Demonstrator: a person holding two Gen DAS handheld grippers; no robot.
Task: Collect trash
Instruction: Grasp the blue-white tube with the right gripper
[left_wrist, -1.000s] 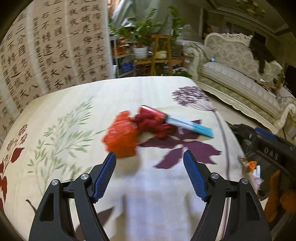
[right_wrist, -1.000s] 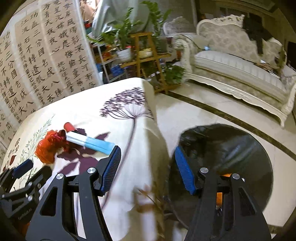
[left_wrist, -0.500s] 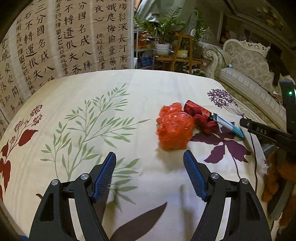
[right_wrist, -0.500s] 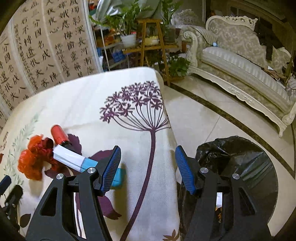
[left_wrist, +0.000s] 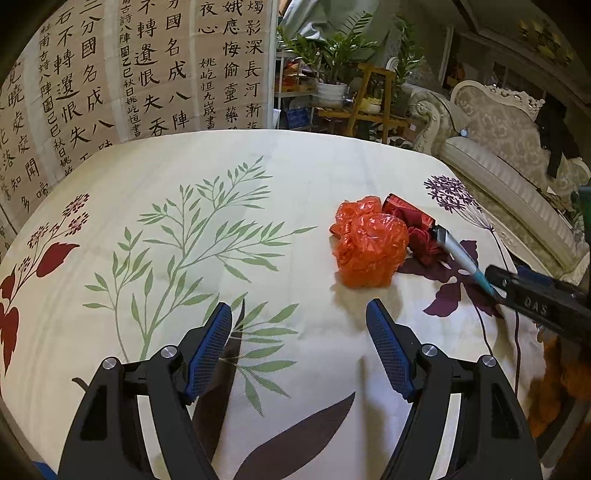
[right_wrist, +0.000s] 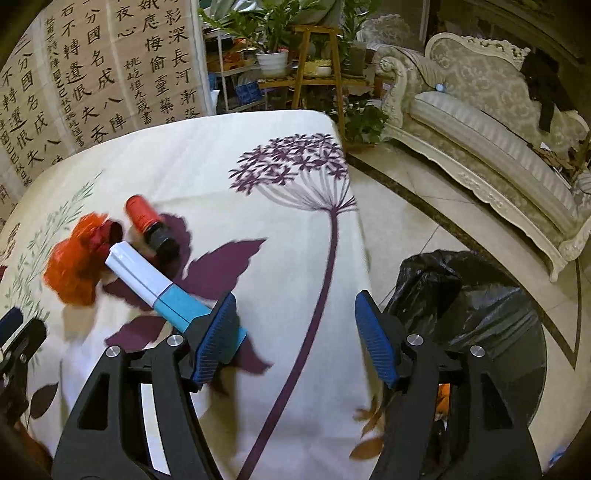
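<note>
On the flowered tablecloth (left_wrist: 295, 177) lies a crumpled orange plastic bag (left_wrist: 369, 247), with a dark red wrapper (left_wrist: 406, 214) and a white-and-blue box (left_wrist: 456, 253) behind it. My left gripper (left_wrist: 299, 317) hovers open just in front of the bag, nothing between its fingers. In the right wrist view the white-and-blue box (right_wrist: 147, 277) runs under the left finger of my right gripper (right_wrist: 293, 310). Its jaws are opening, with only cloth between them. A red can (right_wrist: 144, 218) and the orange bag (right_wrist: 74, 269) lie beyond the box.
A black trash bag (right_wrist: 461, 295) stands open on the floor off the table's right edge, with orange scraps inside. Dry leaves (right_wrist: 369, 424) hang at that edge. A calligraphy screen (left_wrist: 110, 74), potted plants (right_wrist: 273, 55) and a pale sofa (right_wrist: 480, 122) stand behind the table.
My right gripper has swung from above the trash bag back over the table, up to the white-and-blue box, and its jaws have widened. The left gripper has shifted left, still open.
</note>
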